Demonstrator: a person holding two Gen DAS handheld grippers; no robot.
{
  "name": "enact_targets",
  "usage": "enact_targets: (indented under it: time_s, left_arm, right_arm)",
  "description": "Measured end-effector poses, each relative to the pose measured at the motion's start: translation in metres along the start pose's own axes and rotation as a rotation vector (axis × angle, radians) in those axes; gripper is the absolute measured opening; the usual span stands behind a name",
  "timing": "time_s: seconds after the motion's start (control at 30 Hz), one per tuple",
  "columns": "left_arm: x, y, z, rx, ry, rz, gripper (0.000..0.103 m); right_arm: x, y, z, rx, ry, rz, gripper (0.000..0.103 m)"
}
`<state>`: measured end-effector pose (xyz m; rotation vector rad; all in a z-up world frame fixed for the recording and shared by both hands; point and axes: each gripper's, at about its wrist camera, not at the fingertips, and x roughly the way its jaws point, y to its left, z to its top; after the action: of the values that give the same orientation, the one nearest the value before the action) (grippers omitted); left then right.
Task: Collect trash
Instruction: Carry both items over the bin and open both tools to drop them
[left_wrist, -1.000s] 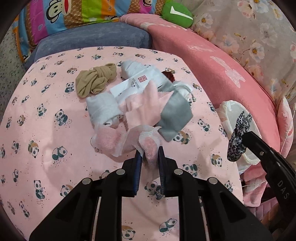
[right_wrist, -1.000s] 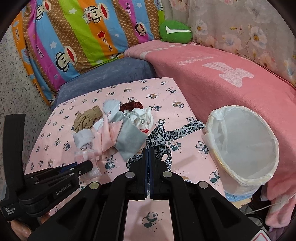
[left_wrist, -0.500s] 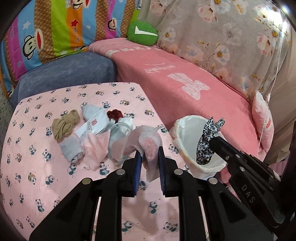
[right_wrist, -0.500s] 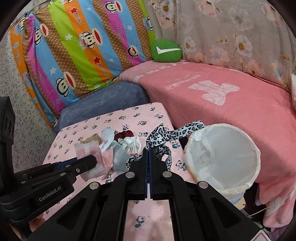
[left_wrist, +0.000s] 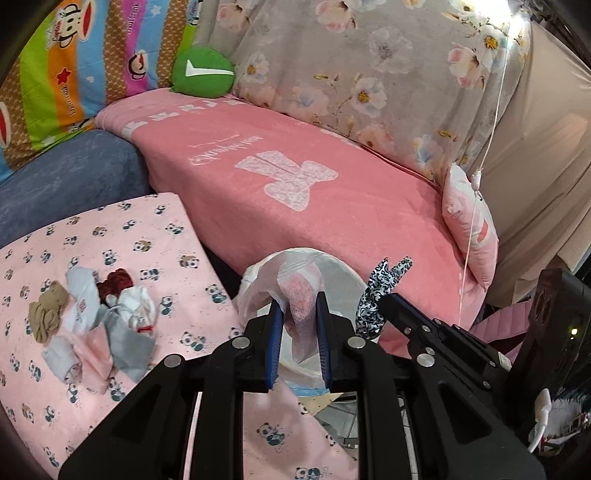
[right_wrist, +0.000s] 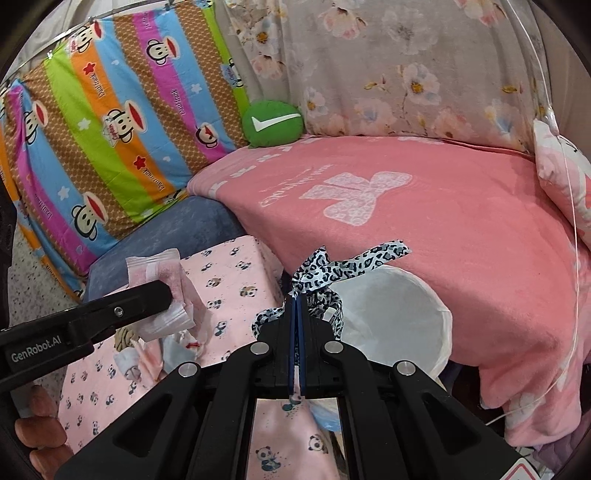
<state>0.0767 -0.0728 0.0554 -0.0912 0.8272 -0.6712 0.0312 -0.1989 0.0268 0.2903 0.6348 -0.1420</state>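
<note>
Left gripper (left_wrist: 298, 299) clamped on clear plastic packet with pink contents (left_wrist: 301, 295), held above white-lined round bin (left_wrist: 343, 273). Right gripper (right_wrist: 297, 301) pinched shut on leopard-print ribbon (right_wrist: 332, 264), held at bin rim. Remaining clutter pile (left_wrist: 92, 325) left on panda-print pink sheet (left_wrist: 147, 229).

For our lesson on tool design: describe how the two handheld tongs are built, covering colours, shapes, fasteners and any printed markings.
Both are matte black plastic with branching, strut-like arms fixed by round silver bolts. The left tongs have two flat fingers faced with blue pads; seen from the right wrist, their side reads "GenRobot.AI" in white. The right tongs have matching blue-lined fingers.
</note>
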Motion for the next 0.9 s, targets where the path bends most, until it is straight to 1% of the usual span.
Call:
enact_targets:
  time_s: [0.13,0.23,0.43,0.53,0.6,0.63,0.67,0.7,0.73,0.77,0.9]
  left_arm:
    - [0.019,-0.016,0.008,0.029,0.015,-0.035,0.017]
    - [0.036,-0.024,0.015,0.028,0.049,-0.076,0.017]
    - [0.062,-0.034,0.022,0.040,0.089,-0.106,0.018]
    - [0.069,-0.035,0.024,0.053,0.085,-0.101,0.019]
    - [0.072,-0.034,0.026,0.050,0.080,-0.071,0.031]
    - [0.073,-0.032,0.027,0.044,0.077,-0.054,0.047]
    - [0.072,-0.029,0.027,0.038,0.068,-0.030,0.065]
    - [0.069,-0.027,0.027,0.036,0.049,-0.009,0.070]
    - [0.068,-0.025,0.027,0.036,0.037,0.005,0.074]
    - [0.066,-0.024,0.027,0.040,0.030,0.019,0.075]
    - [0.064,-0.014,0.028,0.035,0.026,0.059,0.075]
  right_arm:
    - [0.009,-0.027,0.005,0.040,0.005,-0.027,0.002]
    - [0.019,-0.041,0.005,0.057,0.020,-0.043,0.002]
    - [0.033,-0.059,0.003,0.080,0.043,-0.063,0.003]
    - [0.040,-0.062,0.004,0.085,0.050,-0.066,0.003]
    - [0.043,-0.061,0.005,0.087,0.048,-0.064,0.005]
    - [0.045,-0.062,0.006,0.088,0.045,-0.060,0.008]
    - [0.047,-0.062,0.007,0.088,0.044,-0.059,0.014]
    - [0.049,-0.062,0.008,0.090,0.042,-0.067,0.018]
    - [0.050,-0.062,0.009,0.093,0.038,-0.071,0.027]
    - [0.049,-0.062,0.009,0.099,0.031,-0.068,0.032]
    - [0.044,-0.057,0.009,0.093,0.023,-0.067,0.033]
